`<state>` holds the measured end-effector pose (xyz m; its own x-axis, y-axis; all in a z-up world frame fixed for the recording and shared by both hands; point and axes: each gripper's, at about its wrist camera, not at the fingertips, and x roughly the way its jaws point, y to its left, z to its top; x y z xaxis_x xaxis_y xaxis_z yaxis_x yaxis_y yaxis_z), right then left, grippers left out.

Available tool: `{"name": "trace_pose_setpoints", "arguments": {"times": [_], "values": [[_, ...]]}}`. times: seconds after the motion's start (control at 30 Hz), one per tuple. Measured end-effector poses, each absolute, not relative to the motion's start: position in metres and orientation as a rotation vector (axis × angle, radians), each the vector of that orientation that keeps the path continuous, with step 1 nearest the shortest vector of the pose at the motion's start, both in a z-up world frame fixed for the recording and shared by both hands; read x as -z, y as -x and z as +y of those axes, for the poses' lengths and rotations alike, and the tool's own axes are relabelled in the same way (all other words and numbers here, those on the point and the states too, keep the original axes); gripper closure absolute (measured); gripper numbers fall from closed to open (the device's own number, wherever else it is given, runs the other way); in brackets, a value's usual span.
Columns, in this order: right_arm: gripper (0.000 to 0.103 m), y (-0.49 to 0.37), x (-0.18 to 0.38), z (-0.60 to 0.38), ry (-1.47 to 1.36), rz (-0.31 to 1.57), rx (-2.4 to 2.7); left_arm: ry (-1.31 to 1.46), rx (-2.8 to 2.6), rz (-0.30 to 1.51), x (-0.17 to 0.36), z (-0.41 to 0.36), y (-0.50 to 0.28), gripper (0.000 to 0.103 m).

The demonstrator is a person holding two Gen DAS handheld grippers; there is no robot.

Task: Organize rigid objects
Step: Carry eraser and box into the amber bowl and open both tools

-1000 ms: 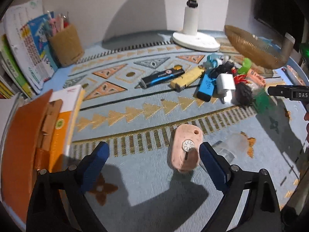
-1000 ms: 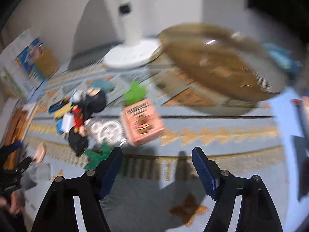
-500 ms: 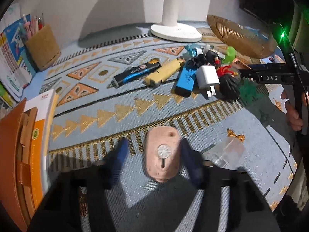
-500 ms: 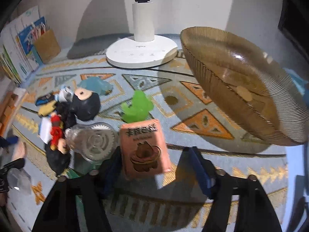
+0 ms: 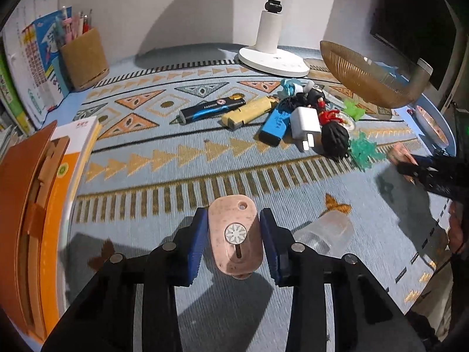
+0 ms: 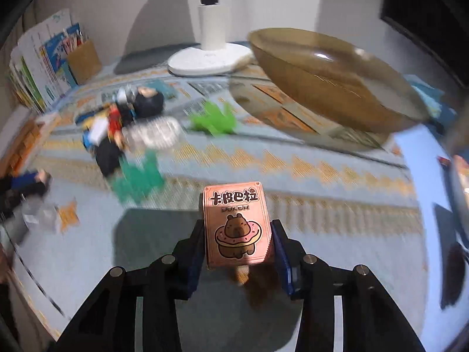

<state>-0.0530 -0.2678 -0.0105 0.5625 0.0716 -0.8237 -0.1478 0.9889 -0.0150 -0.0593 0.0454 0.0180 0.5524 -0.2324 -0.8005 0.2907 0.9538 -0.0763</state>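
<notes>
My left gripper (image 5: 233,220) is shut on a pink oval case (image 5: 234,237) with a white flower button, both blue pads pressed on its sides, low over the patterned mat (image 5: 146,182). The jaws of my right gripper (image 6: 238,228) are closing, their pads against a pink card box (image 6: 236,223) printed with a capybara, held above the mat with its shadow underneath. The right wrist view is motion-blurred. In the left wrist view the right gripper (image 5: 416,167) shows blurred at the right edge. Loose items lie in a pile: a black-blue lighter (image 5: 211,110), a yellow lighter (image 5: 249,113) and a white charger (image 5: 304,124).
An amber ribbed bowl (image 6: 337,79) stands at the back right beside a white lamp base (image 5: 272,61). A clear plastic cap (image 5: 325,233) lies right of the left gripper. Green pieces (image 6: 137,179) and a black figure (image 5: 335,139) edge the pile. Books (image 5: 73,158) and a pen holder (image 5: 83,55) line the left.
Both grippers went from wide open to closed: the left onto the pink case, the right onto the pink card box, which has left its spot by the pile and hangs nearer the camera.
</notes>
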Motion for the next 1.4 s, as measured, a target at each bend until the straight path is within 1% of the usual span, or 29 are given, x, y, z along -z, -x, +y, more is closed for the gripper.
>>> {"name": "trace_pose_setpoints", "arguments": {"times": [0.17, 0.3, 0.4, 0.57, 0.73, 0.83, 0.9, 1.03, 1.2, 1.3, 1.33, 1.37, 1.4], "values": [[0.061, 0.074, 0.010, -0.280, 0.041, 0.984, -0.128, -0.032, 0.293, 0.925, -0.023, 0.045, 0.072, 0.070], [0.062, 0.080, 0.007, -0.298, -0.155, 0.999, -0.198, -0.027, 0.298, 0.852, -0.050, 0.044, 0.087, 0.070], [0.062, 0.080, 0.000, -0.312, -0.286, 0.973, -0.254, -0.053, 0.288, 0.808, -0.068, 0.038, 0.089, 0.070], [0.062, 0.085, -0.014, -0.320, -0.309, 0.935, -0.234, -0.020, 0.303, 0.770, -0.090, 0.032, 0.088, 0.070], [0.062, 0.089, -0.057, -0.340, -0.299, 0.826, -0.200, -0.047, 0.435, 0.658, -0.142, -0.012, 0.082, 0.070], [0.062, 0.077, -0.089, -0.363, -0.282, 0.756, -0.101, -0.035, 0.562, 0.661, -0.173, -0.061, 0.049, 0.070], [0.062, 0.063, -0.102, -0.377, -0.252, 0.739, 0.004, -0.034, 0.614, 0.689, -0.181, -0.092, 0.024, 0.070], [0.062, 0.030, -0.112, -0.396, -0.192, 0.734, 0.130, -0.072, 0.650, 0.771, -0.173, -0.168, -0.034, 0.070], [0.062, -0.004, -0.100, -0.398, -0.142, 0.802, 0.130, -0.112, 0.666, 0.864, -0.134, -0.221, -0.080, 0.070], [0.062, -0.019, -0.089, -0.398, -0.096, 0.849, 0.137, -0.144, 0.668, 0.917, -0.112, -0.238, -0.094, 0.069], [0.061, -0.025, -0.086, -0.398, -0.087, 0.865, 0.145, -0.157, 0.654, 0.934, -0.107, -0.244, -0.100, 0.065], [0.059, -0.030, -0.084, -0.401, -0.090, 0.873, 0.148, -0.166, 0.652, 0.940, -0.105, -0.247, -0.103, 0.050], [0.045, -0.034, -0.082, -0.403, -0.098, 0.876, 0.152, -0.164, 0.658, 0.940, -0.104, -0.249, -0.105, 0.039]]}}
